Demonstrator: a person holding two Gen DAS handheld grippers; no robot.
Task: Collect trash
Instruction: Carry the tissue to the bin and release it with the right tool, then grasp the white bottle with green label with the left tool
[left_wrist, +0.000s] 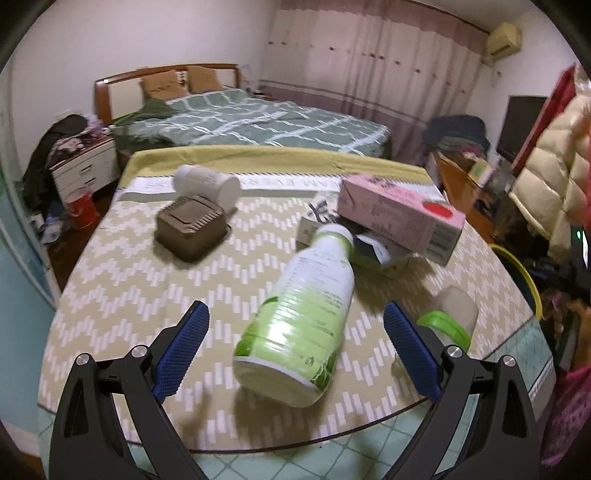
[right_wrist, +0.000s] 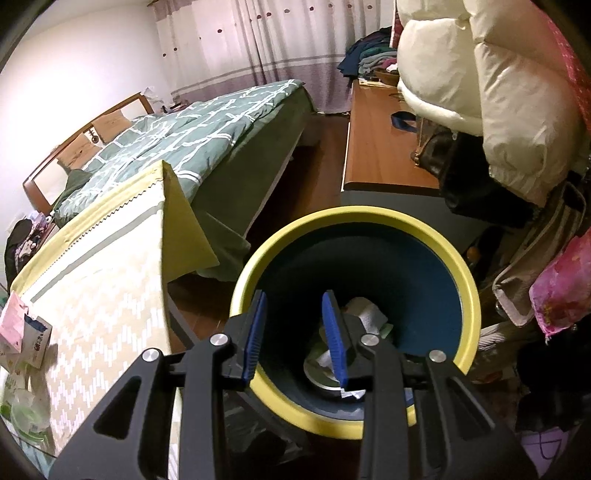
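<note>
With the left gripper (left_wrist: 295, 343) spread wide around the green-and-white bottle (left_wrist: 295, 321) lying on the zigzag-clothed tabletop (left_wrist: 122, 295), a careless squeeze might roll it off the near edge, while the right gripper (right_wrist: 297, 336), part-open and empty, hangs over the yellow-rimmed bin (right_wrist: 469, 280) in a cluttered bedroom.
</note>
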